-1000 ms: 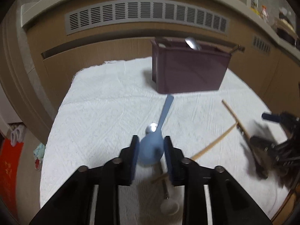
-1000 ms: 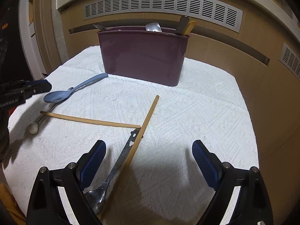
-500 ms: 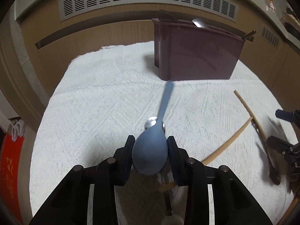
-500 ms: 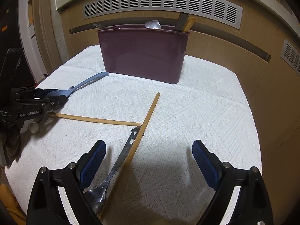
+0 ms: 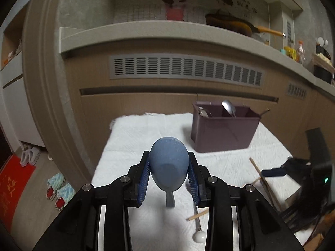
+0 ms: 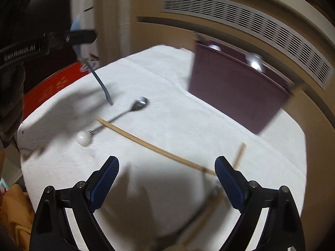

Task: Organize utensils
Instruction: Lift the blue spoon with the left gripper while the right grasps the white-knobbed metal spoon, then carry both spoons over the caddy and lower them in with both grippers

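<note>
My left gripper (image 5: 169,173) is shut on the bowl of the blue spoon (image 5: 169,163). The spoon is off the white cloth (image 5: 134,138), its handle (image 6: 100,83) hanging down. The purple utensil holder (image 5: 224,133) stands at the far side with metal spoons in it. My right gripper (image 6: 167,179) is open, low over the cloth, with a wooden chopstick (image 6: 157,148) lying just ahead of its jaws. A metal spoon with a white ball end (image 6: 117,117) lies beyond that. A second chopstick (image 6: 238,154) shows by the right finger, partly hidden.
A wooden cabinet front with a vent grille (image 5: 184,69) rises right behind the table. The table's left edge drops to a floor with slippers (image 5: 58,190) and a red mat (image 5: 12,186). A yellow cloth (image 6: 14,215) lies at the near left corner.
My left gripper has risen and tilted up with the blue spoon, lifting it off the cloth. My right gripper has rolled and swung left, from the fork and chopsticks toward the ball-ended spoon.
</note>
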A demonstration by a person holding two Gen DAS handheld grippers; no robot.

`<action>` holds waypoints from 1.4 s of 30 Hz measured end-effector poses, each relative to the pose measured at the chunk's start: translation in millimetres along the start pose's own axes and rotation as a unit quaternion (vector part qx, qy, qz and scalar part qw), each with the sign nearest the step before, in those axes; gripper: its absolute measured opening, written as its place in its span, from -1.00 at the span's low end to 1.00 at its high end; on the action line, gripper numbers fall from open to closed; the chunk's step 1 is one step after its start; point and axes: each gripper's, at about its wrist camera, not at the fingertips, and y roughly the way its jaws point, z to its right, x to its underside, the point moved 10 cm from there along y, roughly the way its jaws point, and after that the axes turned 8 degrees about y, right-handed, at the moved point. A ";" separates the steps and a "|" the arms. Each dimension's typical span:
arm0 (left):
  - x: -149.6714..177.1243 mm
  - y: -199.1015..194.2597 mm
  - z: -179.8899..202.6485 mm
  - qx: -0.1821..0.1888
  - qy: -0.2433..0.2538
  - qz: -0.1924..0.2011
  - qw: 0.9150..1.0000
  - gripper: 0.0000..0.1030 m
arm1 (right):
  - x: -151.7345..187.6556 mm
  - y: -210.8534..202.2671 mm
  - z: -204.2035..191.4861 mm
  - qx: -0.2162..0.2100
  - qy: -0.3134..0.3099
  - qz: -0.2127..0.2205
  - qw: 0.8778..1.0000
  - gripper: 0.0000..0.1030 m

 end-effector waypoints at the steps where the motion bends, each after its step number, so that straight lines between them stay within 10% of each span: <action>1: -0.8 -1.6 -4.7 0.001 -0.006 0.001 1.000 -0.32 | -4.8 5.5 -8.6 -0.006 -0.010 -0.004 1.000 0.57; 6: 1.2 -10.0 -21.0 -0.006 -0.026 0.013 1.000 -0.32 | -28.7 33.4 -36.4 -0.046 0.023 -0.044 0.998 -0.17; 15: 13.7 -17.9 -40.2 -0.013 -0.042 0.028 0.999 -0.32 | -56.7 92.1 -16.8 0.022 0.177 -0.055 0.983 -0.17; 24: 21.4 -25.0 -40.5 -0.001 -0.045 0.032 0.998 -0.32 | -11.2 24.8 -92.8 -0.056 -0.018 -0.045 0.997 -0.17; 30: 19.3 -24.5 -35.5 -0.003 -0.043 0.028 0.999 -0.32 | 1.2 33.5 -109.6 -0.056 0.010 -0.049 0.997 -0.18; 34: 18.8 -30.5 -30.7 -0.003 -0.043 0.024 0.999 -0.32 | 1.7 38.4 -105.4 -0.040 0.019 -0.045 0.998 -0.61; 42: 12.6 -40.0 6.6 0.039 -0.044 0.014 0.998 -0.32 | -18.4 -27.1 -60.4 -0.013 0.033 0.023 0.999 -0.61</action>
